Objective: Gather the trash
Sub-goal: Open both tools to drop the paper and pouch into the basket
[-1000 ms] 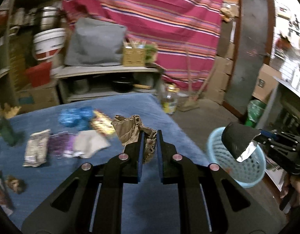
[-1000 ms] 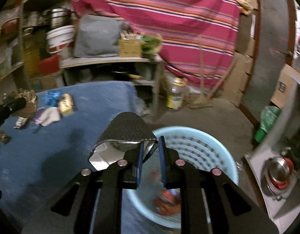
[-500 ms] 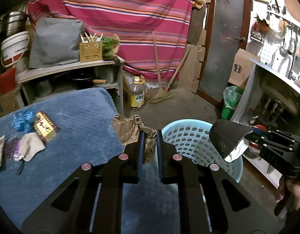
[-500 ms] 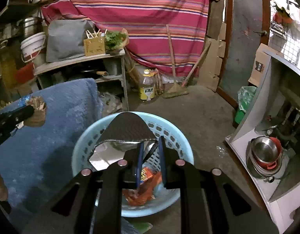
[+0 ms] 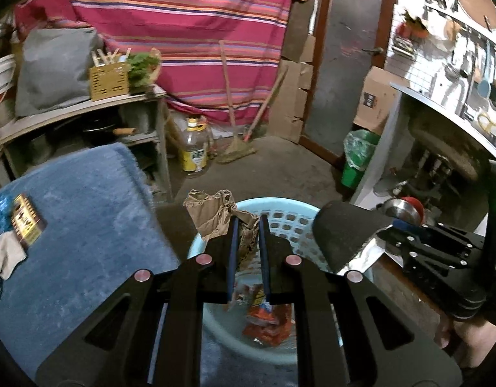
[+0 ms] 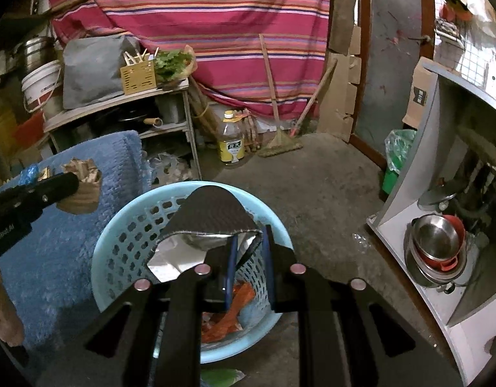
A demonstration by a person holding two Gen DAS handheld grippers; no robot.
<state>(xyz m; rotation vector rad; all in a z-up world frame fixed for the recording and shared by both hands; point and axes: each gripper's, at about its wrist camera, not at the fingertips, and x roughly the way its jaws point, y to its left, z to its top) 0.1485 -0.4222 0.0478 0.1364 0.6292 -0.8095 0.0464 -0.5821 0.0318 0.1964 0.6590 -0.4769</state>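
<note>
My left gripper [image 5: 247,222] is shut on a crumpled brown paper bag [image 5: 212,216], held above the near rim of a light blue plastic basket [image 5: 290,216] on the floor. My right gripper [image 6: 249,235] is shut on a black pouch with a silver foil lining [image 6: 209,213], hanging over the basket [image 6: 119,225]. Orange wrappers [image 6: 232,316] lie at the basket's bottom. In the right wrist view the left gripper [image 6: 70,183] with the brown bag [image 6: 83,190] shows at the left edge. From the left wrist view, the right gripper [image 5: 381,233] holds the pouch [image 5: 341,232] at the right.
A blue fuzzy cloth covers the table [image 5: 80,213], with a yellow packet [image 5: 25,222] and a beige rag [image 5: 6,254] on it. Behind stand a shelf unit [image 6: 157,103], a yellow oil bottle [image 6: 232,145], brooms [image 6: 280,142], a green bin [image 5: 354,161] and stacked metal bowls [image 6: 438,248].
Both grippers swung from over the blue table to the right, above the basket. Each keeps its hold on its item. The basket now fills the view below both.
</note>
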